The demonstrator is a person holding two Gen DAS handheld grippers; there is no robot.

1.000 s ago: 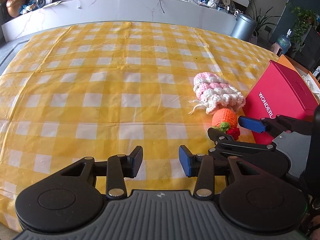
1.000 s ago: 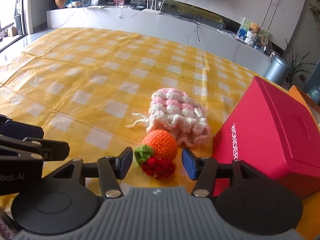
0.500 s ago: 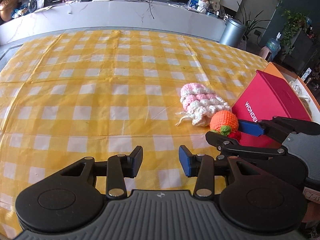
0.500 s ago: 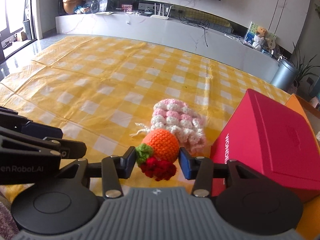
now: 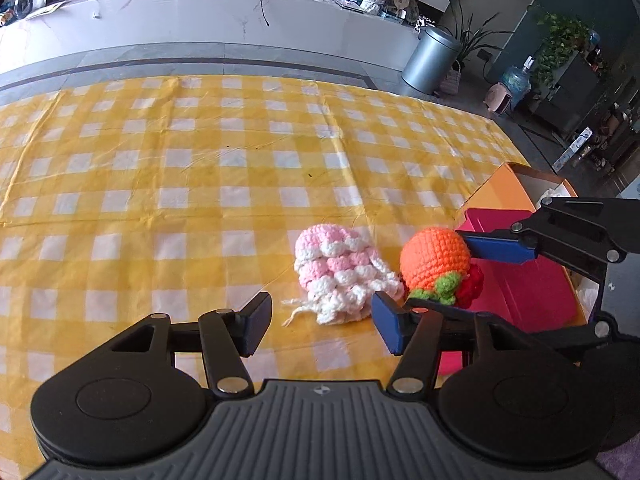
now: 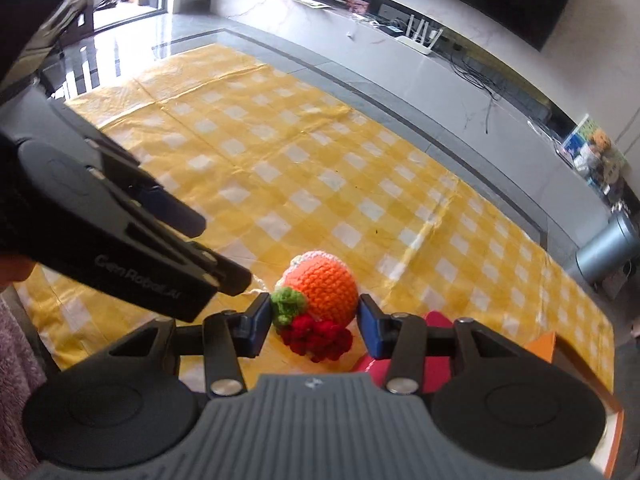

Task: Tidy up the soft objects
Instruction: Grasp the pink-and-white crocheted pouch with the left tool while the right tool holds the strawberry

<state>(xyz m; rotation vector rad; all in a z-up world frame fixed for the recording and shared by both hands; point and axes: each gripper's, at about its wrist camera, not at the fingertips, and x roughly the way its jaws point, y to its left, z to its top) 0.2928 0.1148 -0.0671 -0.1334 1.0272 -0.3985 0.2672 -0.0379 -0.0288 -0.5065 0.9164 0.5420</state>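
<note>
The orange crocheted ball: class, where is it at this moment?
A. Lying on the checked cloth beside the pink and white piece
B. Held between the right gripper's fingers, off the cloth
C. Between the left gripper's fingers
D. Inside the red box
B: the orange crocheted ball sits clamped in the right gripper, above the checked cloth.

Bright daylight, soft shadows; glare on the floor far left of the hand-held gripper; fisheye-bent edges, right view slightly blurred.
</note>
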